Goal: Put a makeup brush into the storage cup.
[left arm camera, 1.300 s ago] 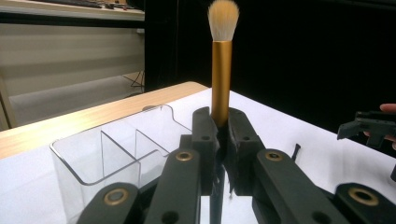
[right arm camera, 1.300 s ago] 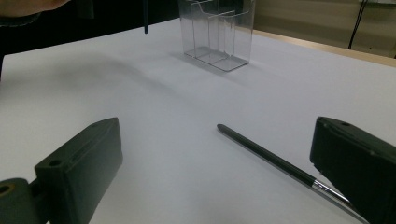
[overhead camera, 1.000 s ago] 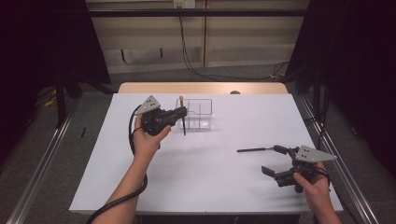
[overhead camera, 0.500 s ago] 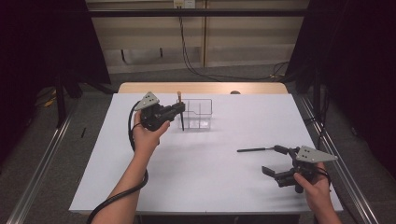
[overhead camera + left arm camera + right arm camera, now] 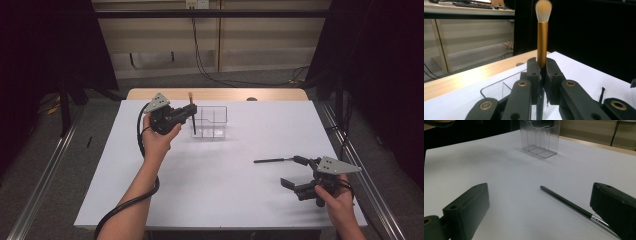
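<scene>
My left gripper (image 5: 186, 114) (image 5: 541, 66) is shut on a makeup brush (image 5: 192, 112) (image 5: 542, 37) with a gold ferrule and pale bristles. It holds the brush upright, bristles on top. The brush's dark lower end hangs by the left end of a clear compartment organizer (image 5: 214, 123) (image 5: 499, 87); I cannot tell if it is inside. At the near right my right gripper (image 5: 295, 171) (image 5: 539, 195) stands open, low over the table. A thin black stick-like brush (image 5: 272, 160) (image 5: 569, 203) lies flat, its near end beside the right jaw.
The white table top (image 5: 215, 190) has a wooden strip (image 5: 220, 94) along its far edge. The organizer (image 5: 540, 137) stands far off in the right gripper view. Cables trail from both grippers, and dark curtains flank the table.
My left gripper has lifted the upright brush slightly and carried it a little farther from the person, beside the organizer. The right gripper and the black stick have not moved.
</scene>
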A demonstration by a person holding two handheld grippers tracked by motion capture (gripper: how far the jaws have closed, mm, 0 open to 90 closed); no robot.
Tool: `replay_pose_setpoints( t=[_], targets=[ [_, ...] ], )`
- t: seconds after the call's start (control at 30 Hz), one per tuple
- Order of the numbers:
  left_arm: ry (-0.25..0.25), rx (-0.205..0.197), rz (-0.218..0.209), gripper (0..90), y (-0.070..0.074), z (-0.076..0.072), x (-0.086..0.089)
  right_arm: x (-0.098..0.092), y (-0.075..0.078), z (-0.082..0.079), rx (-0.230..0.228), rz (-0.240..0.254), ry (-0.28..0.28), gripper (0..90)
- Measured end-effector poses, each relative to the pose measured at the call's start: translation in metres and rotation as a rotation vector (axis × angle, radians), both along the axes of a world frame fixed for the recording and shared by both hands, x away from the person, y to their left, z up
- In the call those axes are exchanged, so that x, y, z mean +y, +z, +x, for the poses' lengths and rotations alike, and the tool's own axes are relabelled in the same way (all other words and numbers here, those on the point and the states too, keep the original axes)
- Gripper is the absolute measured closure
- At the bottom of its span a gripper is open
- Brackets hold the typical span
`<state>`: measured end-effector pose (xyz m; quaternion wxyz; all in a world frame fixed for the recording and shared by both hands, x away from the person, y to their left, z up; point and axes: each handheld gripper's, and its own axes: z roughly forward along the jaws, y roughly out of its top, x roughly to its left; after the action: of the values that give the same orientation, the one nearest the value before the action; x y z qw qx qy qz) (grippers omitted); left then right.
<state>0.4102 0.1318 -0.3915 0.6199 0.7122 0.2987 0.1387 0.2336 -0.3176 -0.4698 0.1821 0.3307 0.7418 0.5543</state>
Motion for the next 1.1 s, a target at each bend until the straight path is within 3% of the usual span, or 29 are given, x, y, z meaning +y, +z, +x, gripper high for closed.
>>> replay_pose_setpoints(
  t=[1.1],
  targets=[
    [0.026,-0.033,0.009,83.6,0.023,0.019,-0.003,0.000,-0.001,0.000,0.002,-0.004,0.005,1.9]
  ],
)
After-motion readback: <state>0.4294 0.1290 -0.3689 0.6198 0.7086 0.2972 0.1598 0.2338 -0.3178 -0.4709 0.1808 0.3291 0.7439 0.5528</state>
